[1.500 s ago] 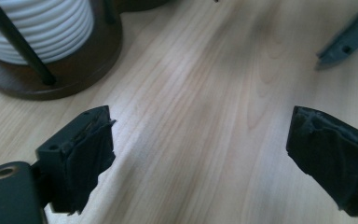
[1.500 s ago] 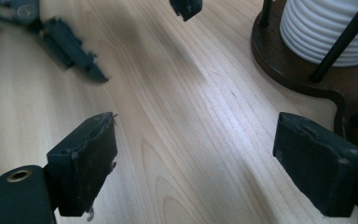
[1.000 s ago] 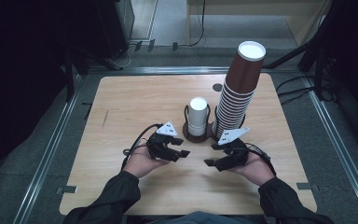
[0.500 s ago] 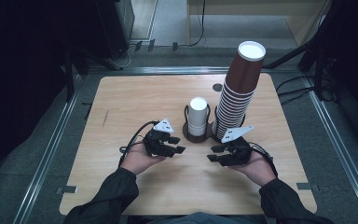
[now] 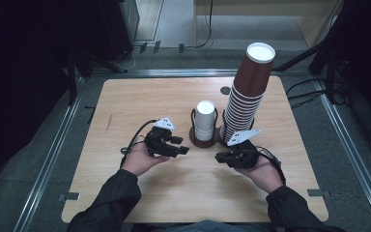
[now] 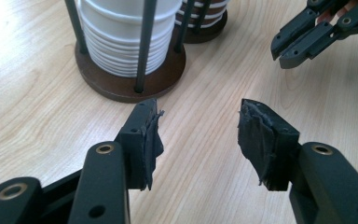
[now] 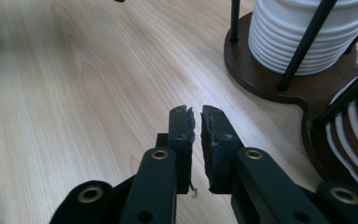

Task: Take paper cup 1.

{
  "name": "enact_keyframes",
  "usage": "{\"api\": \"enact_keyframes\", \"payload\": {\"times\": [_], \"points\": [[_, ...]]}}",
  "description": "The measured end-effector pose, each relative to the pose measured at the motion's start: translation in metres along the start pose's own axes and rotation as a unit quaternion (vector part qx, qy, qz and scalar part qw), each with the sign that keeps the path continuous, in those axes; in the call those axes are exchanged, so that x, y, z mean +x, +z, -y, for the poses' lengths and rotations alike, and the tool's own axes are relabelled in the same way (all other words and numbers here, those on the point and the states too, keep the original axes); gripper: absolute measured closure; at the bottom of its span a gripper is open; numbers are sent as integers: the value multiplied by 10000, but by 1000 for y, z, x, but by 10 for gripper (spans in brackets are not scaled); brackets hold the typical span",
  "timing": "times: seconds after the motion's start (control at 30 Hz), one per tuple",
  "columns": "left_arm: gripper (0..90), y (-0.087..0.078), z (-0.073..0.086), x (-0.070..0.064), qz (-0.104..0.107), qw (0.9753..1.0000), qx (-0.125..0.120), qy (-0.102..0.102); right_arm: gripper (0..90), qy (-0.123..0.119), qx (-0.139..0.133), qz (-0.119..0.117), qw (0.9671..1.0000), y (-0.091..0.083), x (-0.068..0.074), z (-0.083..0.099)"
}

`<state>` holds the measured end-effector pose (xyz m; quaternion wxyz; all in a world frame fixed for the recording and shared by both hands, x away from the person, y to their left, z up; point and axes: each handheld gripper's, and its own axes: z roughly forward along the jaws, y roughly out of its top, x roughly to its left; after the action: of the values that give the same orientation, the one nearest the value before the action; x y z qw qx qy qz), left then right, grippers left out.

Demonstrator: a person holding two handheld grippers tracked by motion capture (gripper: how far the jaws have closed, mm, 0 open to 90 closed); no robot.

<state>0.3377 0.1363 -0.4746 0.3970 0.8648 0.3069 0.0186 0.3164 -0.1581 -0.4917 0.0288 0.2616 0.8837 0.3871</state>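
From above, your left gripper [image 5: 181, 145] and right gripper [image 5: 221, 157] rest low over the table [image 5: 125, 101], just in front of the cup holder [image 5: 193, 135], where a short stack of white cups [image 5: 205, 121] stands beside a tall stack of brown cups [image 5: 246, 92]. Your left gripper view adds what the high one can't: its jaws are spread wide with nothing between them, the white cups [image 6: 121, 37] stand just ahead inside thin black rods [image 6: 145, 44], and your right gripper [image 6: 284, 53] sits off to the upper right. Your right gripper view shows those jaws pressed nearly together on nothing, with the holder's dark base [image 7: 261, 77] and the white cups [image 7: 303, 32] up to their right.
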Motion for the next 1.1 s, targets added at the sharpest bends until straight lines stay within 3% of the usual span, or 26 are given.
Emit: {"api": "enact_keyframes", "payload": {"times": [0.27,0.4,0.57,0.67,1.1], "points": [[406,-5,-10,5,-33,10000,-30,75,898,42,-95,140,9998,2,4,-8],[366,-9,-19,9,87,9998,-148,53,900,70,-177,224,9996,2,9,-16],[299,-9,-27,10,86,9998,-93,149,900,72,-145,353,9992,7,12,-21],[280,-8,-39,12,118,9997,-61,202,900,154,-159,537,9983,15,13,-26],[232,-4,-79,19,53,9988,29,487,900,478,-411,843,9944,31,8,-30]]}}
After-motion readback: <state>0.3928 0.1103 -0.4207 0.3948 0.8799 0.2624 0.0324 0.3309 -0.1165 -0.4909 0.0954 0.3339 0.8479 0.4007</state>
